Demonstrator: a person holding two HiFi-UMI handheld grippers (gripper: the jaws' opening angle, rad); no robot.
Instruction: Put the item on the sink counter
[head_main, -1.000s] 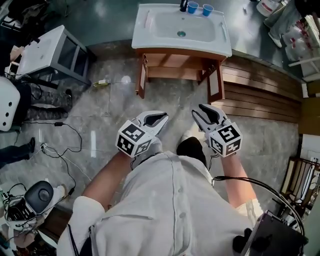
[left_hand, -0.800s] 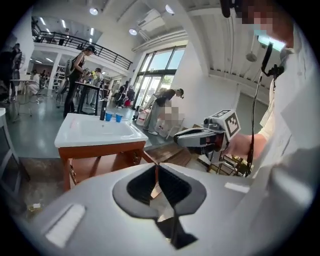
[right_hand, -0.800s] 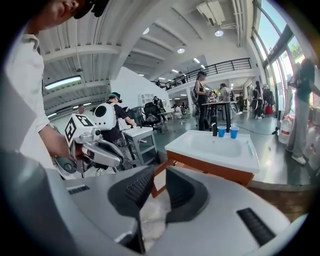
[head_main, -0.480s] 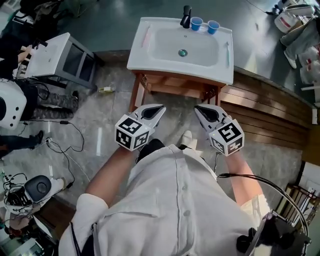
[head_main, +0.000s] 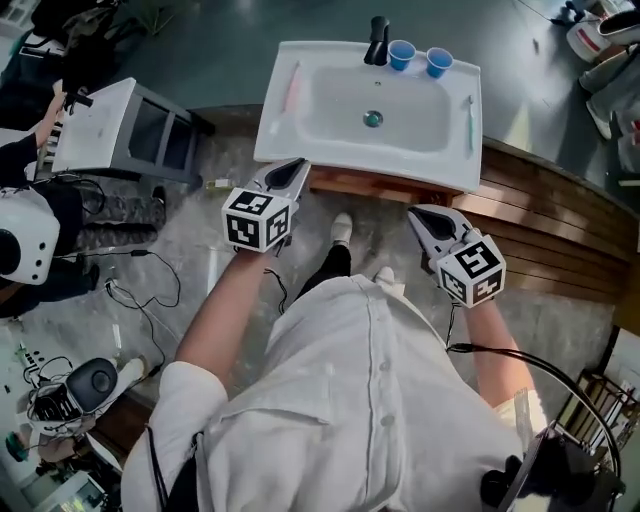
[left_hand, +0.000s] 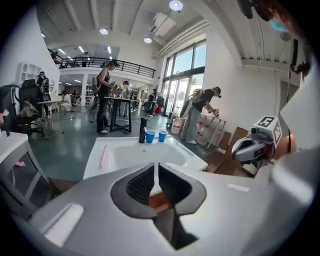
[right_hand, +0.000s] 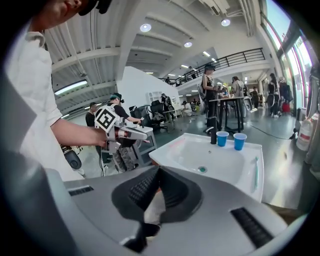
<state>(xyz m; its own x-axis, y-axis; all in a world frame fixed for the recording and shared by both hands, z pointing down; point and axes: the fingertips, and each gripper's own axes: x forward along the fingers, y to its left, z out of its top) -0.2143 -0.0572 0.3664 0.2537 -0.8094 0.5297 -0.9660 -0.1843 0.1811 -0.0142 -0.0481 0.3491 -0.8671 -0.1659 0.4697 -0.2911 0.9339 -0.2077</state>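
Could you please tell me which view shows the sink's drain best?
The head view: it looks straight down on the drain. The right gripper view catches the drain obliquely; the left gripper view doesn't show it.

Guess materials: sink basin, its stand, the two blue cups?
Sink basin: looks like glazed ceramic, possibly cast resin; glossy white with soft highlights.
Stand: reddish-brown wood, likely varnished; the grain is too small to make out.
Blue cups: probably thin disposable plastic; uniform saturated blue, tapered shape.
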